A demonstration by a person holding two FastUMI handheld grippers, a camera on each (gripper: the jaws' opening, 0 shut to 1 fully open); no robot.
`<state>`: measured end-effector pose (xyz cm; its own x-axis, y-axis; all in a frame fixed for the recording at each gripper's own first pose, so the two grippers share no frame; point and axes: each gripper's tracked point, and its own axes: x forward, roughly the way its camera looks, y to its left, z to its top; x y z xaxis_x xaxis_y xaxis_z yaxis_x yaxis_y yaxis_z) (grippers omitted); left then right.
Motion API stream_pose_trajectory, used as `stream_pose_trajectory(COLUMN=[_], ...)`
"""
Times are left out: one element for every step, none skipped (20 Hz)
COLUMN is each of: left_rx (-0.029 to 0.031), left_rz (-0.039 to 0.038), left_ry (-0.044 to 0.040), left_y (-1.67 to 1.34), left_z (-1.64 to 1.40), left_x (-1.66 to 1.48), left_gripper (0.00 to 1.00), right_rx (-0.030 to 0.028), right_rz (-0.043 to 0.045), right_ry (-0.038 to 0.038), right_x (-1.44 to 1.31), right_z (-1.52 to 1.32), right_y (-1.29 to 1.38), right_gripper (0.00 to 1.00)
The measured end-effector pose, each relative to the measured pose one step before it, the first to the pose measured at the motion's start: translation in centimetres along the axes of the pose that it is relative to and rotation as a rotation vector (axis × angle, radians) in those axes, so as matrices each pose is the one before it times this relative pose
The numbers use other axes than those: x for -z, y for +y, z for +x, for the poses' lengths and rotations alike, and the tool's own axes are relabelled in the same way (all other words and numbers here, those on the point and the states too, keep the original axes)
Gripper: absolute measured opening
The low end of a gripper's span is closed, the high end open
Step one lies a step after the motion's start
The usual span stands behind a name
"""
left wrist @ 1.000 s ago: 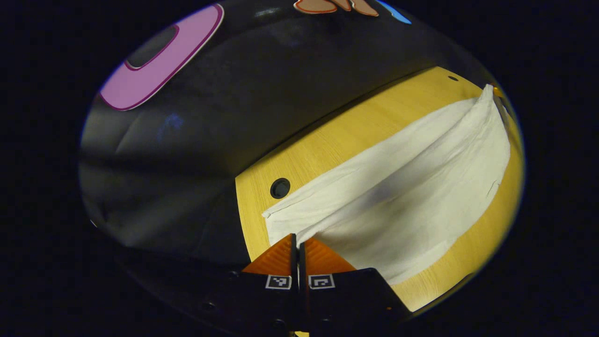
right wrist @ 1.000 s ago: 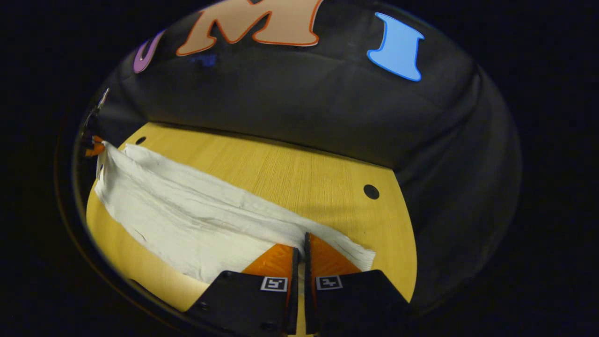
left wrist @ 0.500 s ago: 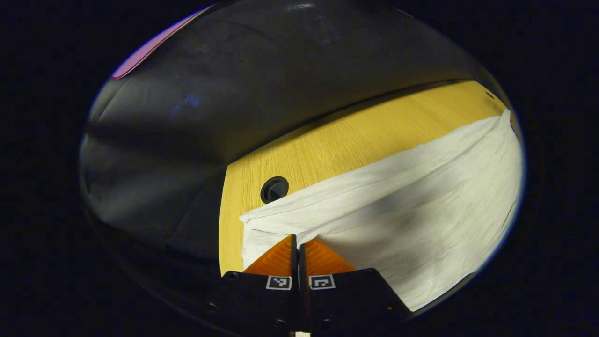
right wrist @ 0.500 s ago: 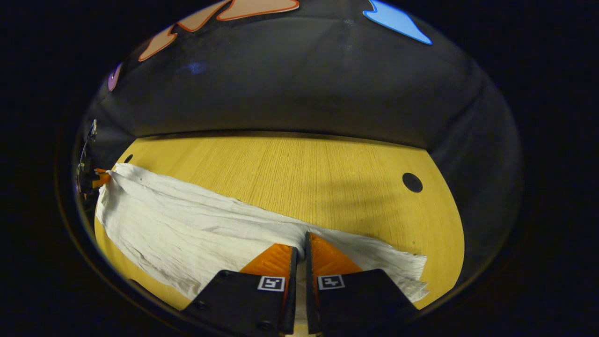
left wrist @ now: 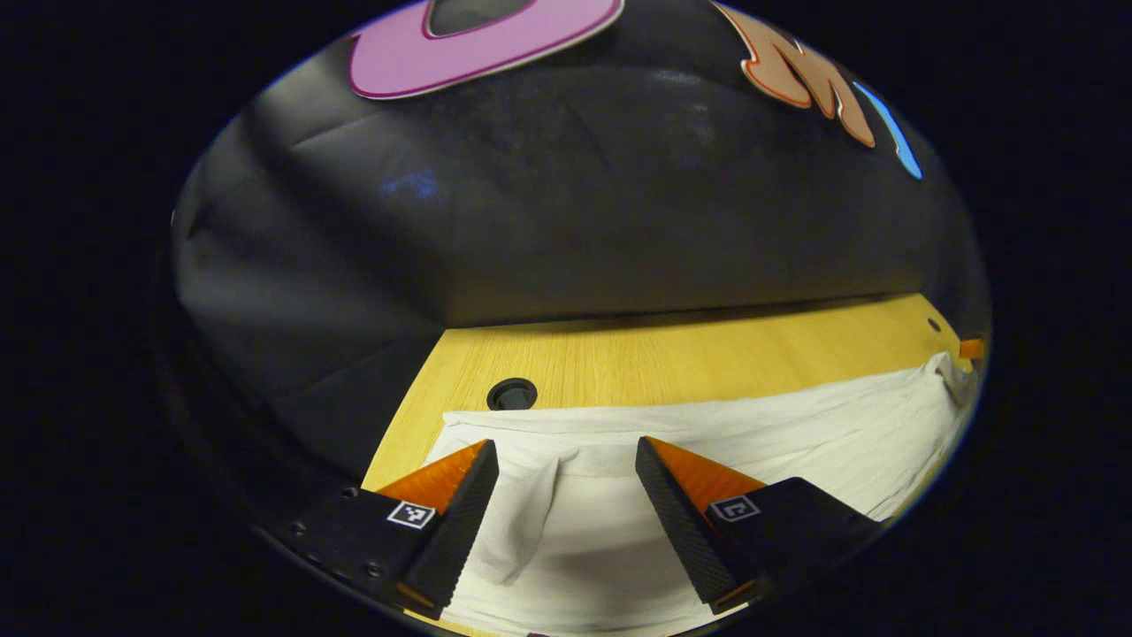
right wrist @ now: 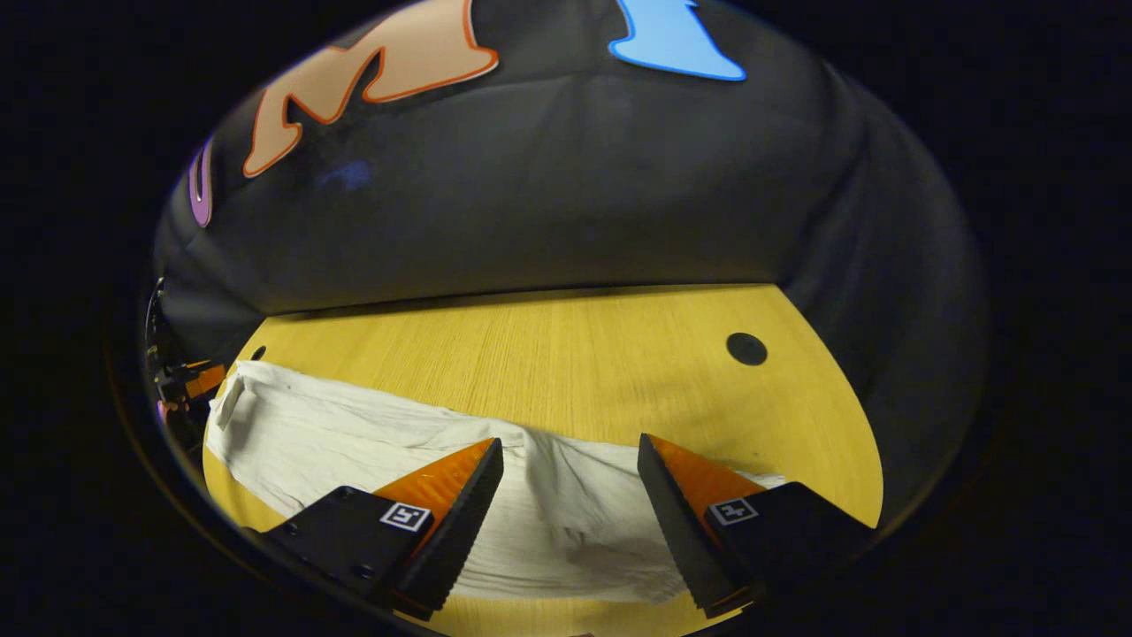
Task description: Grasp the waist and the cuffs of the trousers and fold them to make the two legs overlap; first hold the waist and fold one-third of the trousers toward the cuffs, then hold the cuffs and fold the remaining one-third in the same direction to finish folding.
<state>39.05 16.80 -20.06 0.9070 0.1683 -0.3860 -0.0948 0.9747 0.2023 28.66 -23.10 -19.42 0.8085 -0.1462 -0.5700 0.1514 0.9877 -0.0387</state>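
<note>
White trousers (left wrist: pixel 707 442) laid flat along near edge of wooden table (left wrist: pixel 672 363), long axis running gripper to gripper. Left gripper (left wrist: pixel 566 456) and right gripper (right wrist: pixel 570 456) seen spread wide, nothing held, one trouser end between each pair of fingers.

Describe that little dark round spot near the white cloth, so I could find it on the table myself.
Start at the yellow wooden table in front of the black cloth wall. White trousers lie stretched along it. In the left gripper view, just past their far edge near one end, sits a small black round hole in the tabletop. It is sunk into the wood, unlike the soft, pale cloth beside it.
</note>
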Motion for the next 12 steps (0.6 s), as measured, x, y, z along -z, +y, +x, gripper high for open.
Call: stream_pose_trajectory(left_rx=[0.00544,0.00270,-0.00243,-0.00585,-0.01128,-0.01079,-0.00976,-0.00635,-0.00369,-0.00544,-0.00210,-0.00613], left_rz=[-0.02791,-0.02619,-0.02195,-0.01596,-0.01205,-0.00827,-0.00912,-0.00816,-0.00596,-0.00622,-0.00336,-0.00094], left_ry=[-0.02040,-0.01738,-0.01572,-0.01557,-0.01960,-0.01793,-0.01129,-0.00614,-0.00518,-0.00097,0.00228,0.00563], left_y=[0.170,0.207,0.265,0.335,0.098,0.269,0.236,-0.005,-0.182,-0.019,-0.076,0.047], left_z=[0.191,-0.016,0.234,0.014,0.149,0.185,0.099,0.029,-0.079,-0.028,0.190,0.075], left_x=[-0.033,-0.147,0.246,0.049,0.157,0.213,0.312,0.148,-0.397,-0.013,0.046,0.040], left_gripper=[0.96,0.96,0.97,0.97,0.97,0.98,0.97,0.98,0.98,0.99,0.99,0.99], right_rx=[0.02610,0.02518,0.02108,0.02055,0.02165,0.02520,0.02085,0.01358,0.01250,0.01209,0.01451,0.01472], right_rz=[0.00611,0.00750,0.01307,0.01449,0.00979,0.00862,0.01163,0.01470,0.01564,0.01027,0.00386,0.00104], right_ry=[-0.01417,-0.00834,-0.00238,-0.00032,0.00012,0.00555,0.00611,0.00971,0.01077,0.01053,0.00979,0.01295], right_x=[-0.052,0.170,0.431,0.335,0.473,0.640,0.728,0.724,0.770,0.683,0.683,0.929], right_z=[-0.984,-1.076,-1.021,-0.923,-0.937,-0.705,-0.441,-0.264,-0.111,-0.007,0.278,0.479], right_y=[-1.411,-1.527,-1.514,-1.426,-1.653,-1.762,-1.405,-1.097,-1.073,-1.002,-0.880,-0.925], right_gripper=[0.98,0.95,0.98,0.98,0.98,0.95,0.95,0.95,0.98,0.94,0.94,0.98])
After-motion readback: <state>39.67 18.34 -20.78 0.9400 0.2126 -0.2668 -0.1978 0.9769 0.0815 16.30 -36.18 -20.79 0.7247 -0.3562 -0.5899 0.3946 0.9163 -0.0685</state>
